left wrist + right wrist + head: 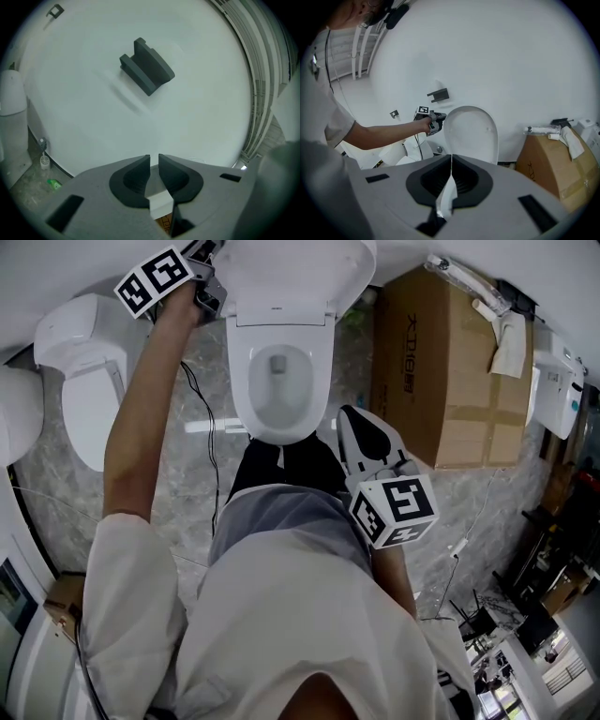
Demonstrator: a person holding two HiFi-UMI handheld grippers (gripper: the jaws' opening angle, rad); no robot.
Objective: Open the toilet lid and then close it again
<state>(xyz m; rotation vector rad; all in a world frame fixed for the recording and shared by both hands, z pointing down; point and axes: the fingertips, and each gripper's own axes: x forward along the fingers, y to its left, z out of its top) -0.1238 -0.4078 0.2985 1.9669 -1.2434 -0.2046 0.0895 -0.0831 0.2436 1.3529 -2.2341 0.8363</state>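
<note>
The white toilet lid [281, 277] stands raised against the wall, above the open bowl [277, 390]. My left gripper [208, 294] reaches to the lid's upper left edge. In the right gripper view my left gripper [437, 123] has its dark fingers on that edge. In its own view the jaws are a narrow slit apart at the tips, and a white piece of the lid's rim [159, 202] fills the gap lower down. My right gripper [367, 448] hangs in front of the bowl, away from the toilet, jaws closed together on nothing.
A large cardboard box [441, 371] stands right of the toilet, with a tube and cloth on top. Another white toilet [80, 381] sits at the left. A cable [208, 437] runs over the marble floor. A dark bracket [146, 66] is fixed to the wall.
</note>
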